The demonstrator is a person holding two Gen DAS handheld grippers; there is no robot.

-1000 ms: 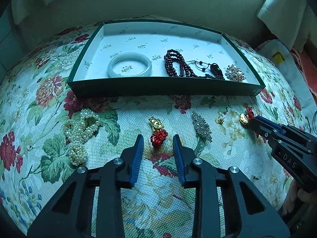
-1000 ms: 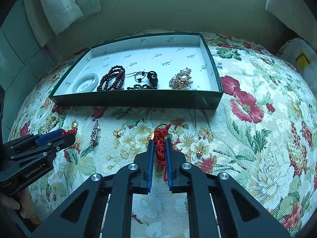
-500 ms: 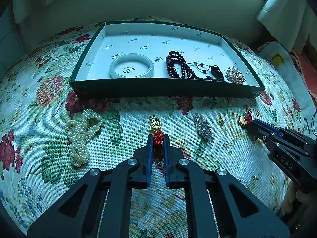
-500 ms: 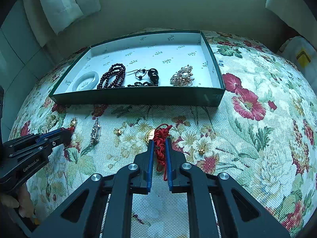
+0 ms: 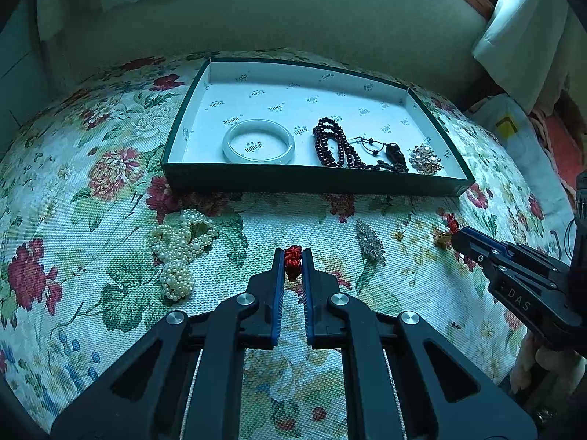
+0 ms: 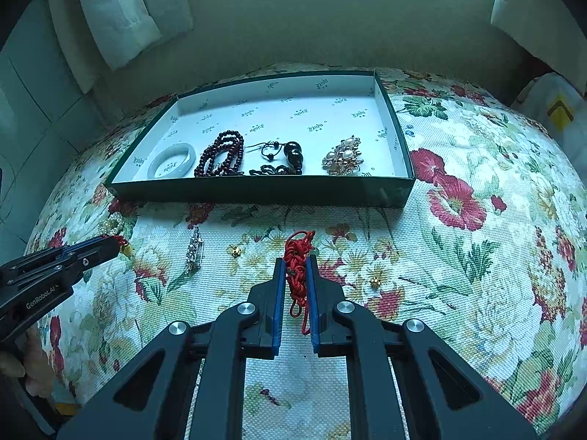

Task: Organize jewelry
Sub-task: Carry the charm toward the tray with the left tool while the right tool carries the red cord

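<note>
A green box [image 5: 315,182] with a white lining holds a jade bangle [image 5: 258,141], a dark bead string [image 5: 332,143], a black pendant [image 5: 395,151] and a pearl brooch [image 5: 425,159]. My left gripper [image 5: 293,256] is shut on a red-knot charm [image 5: 292,261], lifted above the floral cloth. My right gripper [image 6: 296,262] is shut on a red-cord charm [image 6: 298,267], also lifted. The right gripper shows in the left wrist view [image 5: 458,236], the left gripper in the right wrist view [image 6: 113,245].
On the floral cloth [image 5: 110,183] in front of the box lie a pearl strand [image 5: 179,249], a rhinestone clip [image 5: 369,242] and small gold studs [image 6: 234,251] [image 6: 374,281]. A wall stands behind the box; curtains hang at both sides.
My left gripper moved forward, shut on the red-knot charm and raised it off the cloth. My right gripper, holding the red cord throughout, has risen with its charm.
</note>
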